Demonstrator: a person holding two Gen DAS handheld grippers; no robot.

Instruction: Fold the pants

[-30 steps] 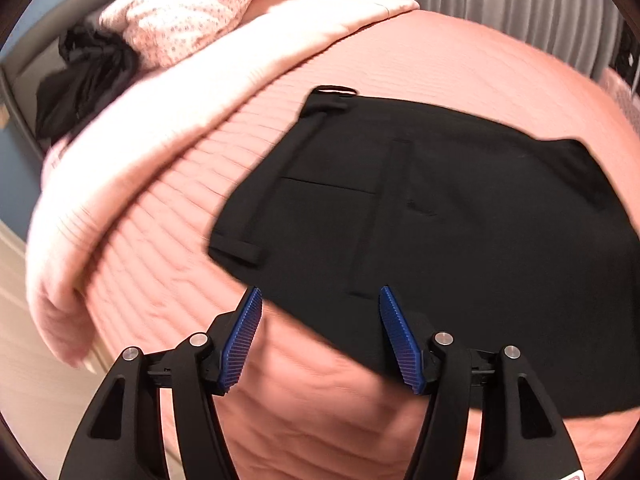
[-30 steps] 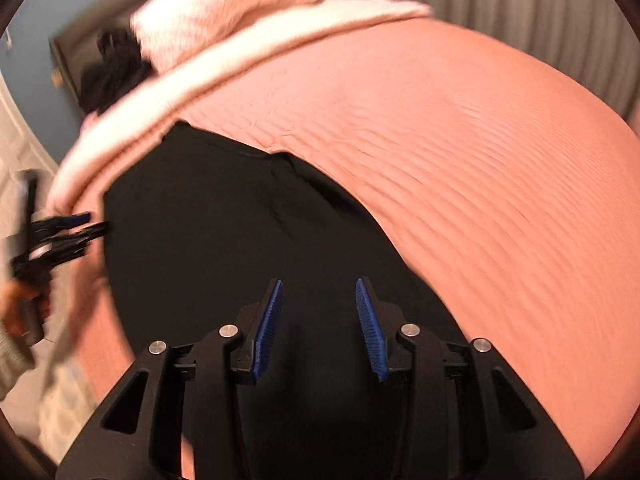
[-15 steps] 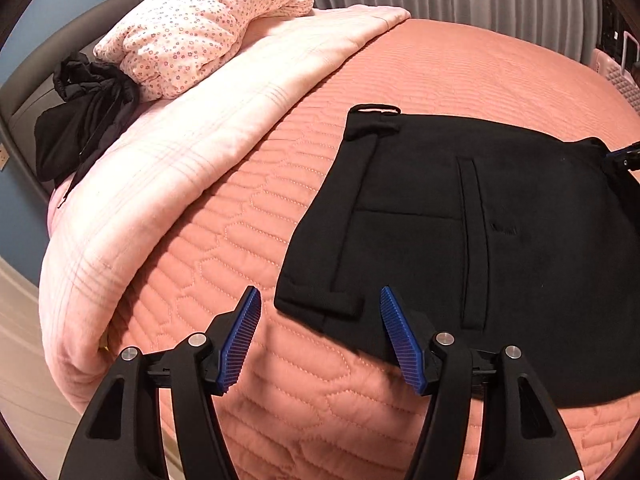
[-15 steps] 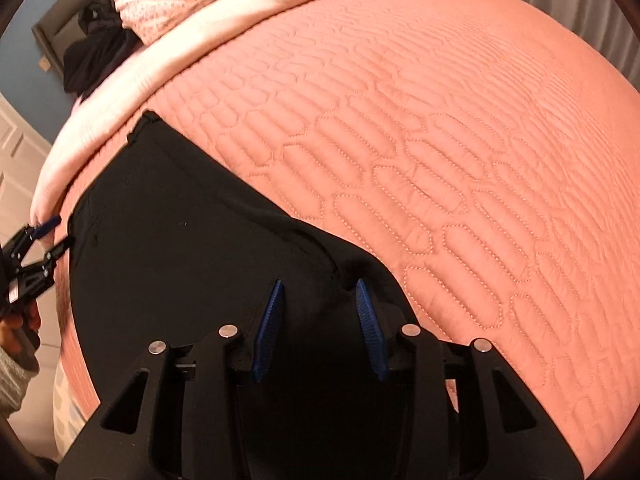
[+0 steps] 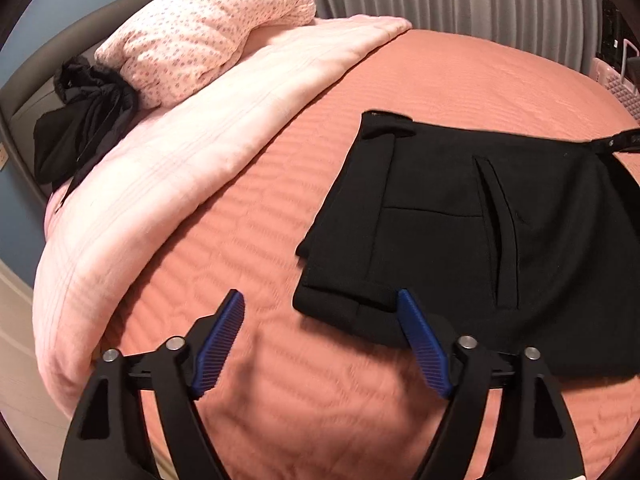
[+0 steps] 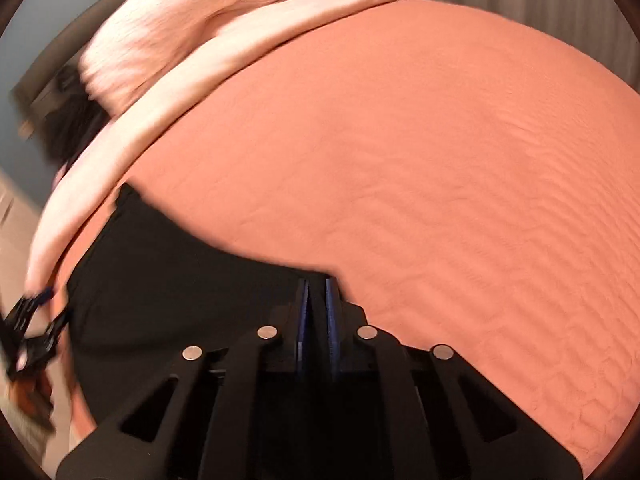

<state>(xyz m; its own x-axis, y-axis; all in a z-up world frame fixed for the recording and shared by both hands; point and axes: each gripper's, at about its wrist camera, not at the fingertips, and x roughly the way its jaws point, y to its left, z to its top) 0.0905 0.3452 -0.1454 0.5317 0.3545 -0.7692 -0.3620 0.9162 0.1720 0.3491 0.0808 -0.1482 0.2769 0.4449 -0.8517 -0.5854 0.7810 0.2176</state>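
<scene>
Orange covers the whole bed [image 5: 460,76], and the black pants [image 5: 500,248] lie flat near its front edge. The right tool [image 6: 318,292] is pinched tight on the far corner of the pants. The left tool [image 5: 320,304] is wide, just beside the near corner. It should close on that corner, then both should lift together so the fold stays even.

Open bedspread [image 5: 248,240] left of pants [image 5: 460,240]; folded blanket [image 5: 168,184] borders it.
</scene>
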